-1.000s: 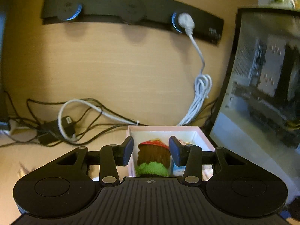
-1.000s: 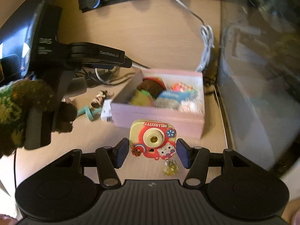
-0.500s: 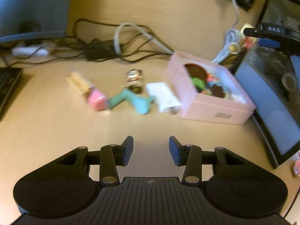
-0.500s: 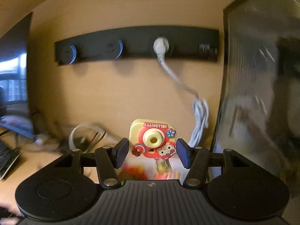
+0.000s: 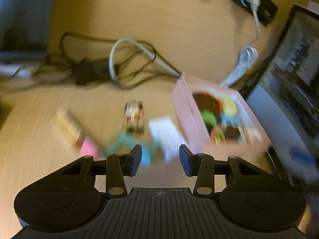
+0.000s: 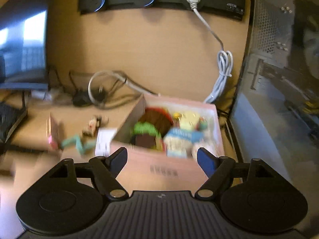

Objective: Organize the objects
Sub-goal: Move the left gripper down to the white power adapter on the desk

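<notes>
— Status of the right tool point(image 6: 162, 160)?
— Its jaws are opening, gripping nothing, above the pink box point(image 6: 165, 171) of toys on the worktop point(image 6: 169, 67).
— And the left tool point(image 5: 160, 160)?
— Partly spread, empty, hovering over the blurred loose items, possibly a white card point(image 5: 166, 135) and teal piece point(image 5: 123, 144).

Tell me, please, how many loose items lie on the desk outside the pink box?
5, left of the pink cardboard box: white card, teal curved piece, pink block, tan wafer-like stick, small striped figure. Blur may hide others.
</notes>
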A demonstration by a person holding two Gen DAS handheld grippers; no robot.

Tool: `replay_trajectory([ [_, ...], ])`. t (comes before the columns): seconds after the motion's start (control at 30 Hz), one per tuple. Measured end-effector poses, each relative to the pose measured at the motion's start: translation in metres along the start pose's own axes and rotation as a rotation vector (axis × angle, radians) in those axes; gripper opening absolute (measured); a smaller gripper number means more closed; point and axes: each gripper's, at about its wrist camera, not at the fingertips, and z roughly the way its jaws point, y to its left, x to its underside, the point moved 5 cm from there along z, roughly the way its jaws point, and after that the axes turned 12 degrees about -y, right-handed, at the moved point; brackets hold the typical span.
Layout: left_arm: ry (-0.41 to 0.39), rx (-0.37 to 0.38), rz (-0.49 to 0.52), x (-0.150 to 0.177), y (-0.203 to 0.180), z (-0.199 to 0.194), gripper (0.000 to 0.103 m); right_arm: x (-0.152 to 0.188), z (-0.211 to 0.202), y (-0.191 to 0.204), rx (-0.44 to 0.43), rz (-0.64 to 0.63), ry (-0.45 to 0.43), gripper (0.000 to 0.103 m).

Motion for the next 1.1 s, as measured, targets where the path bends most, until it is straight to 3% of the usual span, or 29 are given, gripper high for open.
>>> replay_trajectory([
  [0.1,0.015,-0.062,0.056,-0.021,-0.003,0.052,0.045,0.017,-0.019,-0.002,0.000,0.051,0.041,0.078],
  [0.23,0.065,-0.094,0.129,-0.024,-0.013,0.102,0.045,0.039,-0.039,-0.004,0.038,0.091,0.088,0.078],
  [0.47,0.144,-0.098,0.136,-0.007,-0.018,0.140,0.042,0.076,-0.066,-0.024,0.137,0.109,0.145,0.081],
  [0.67,0.171,-0.048,0.161,0.013,-0.025,0.109,0.040,0.086,-0.066,-0.046,0.171,0.164,0.169,0.084],
  [0.9,0.202,0.048,0.223,0.055,-0.029,0.038,0.040,0.080,-0.037,-0.027,0.063,0.124,0.150,0.086],
  [1.0,0.128,0.017,0.194,0.056,-0.020,-0.002,0.040,0.075,-0.025,-0.016,0.020,0.095,0.141,0.087],
  [1.1,0.053,-0.052,0.091,0.050,0.000,-0.038,0.040,0.073,-0.012,-0.009,-0.006,0.072,0.140,0.087],
])
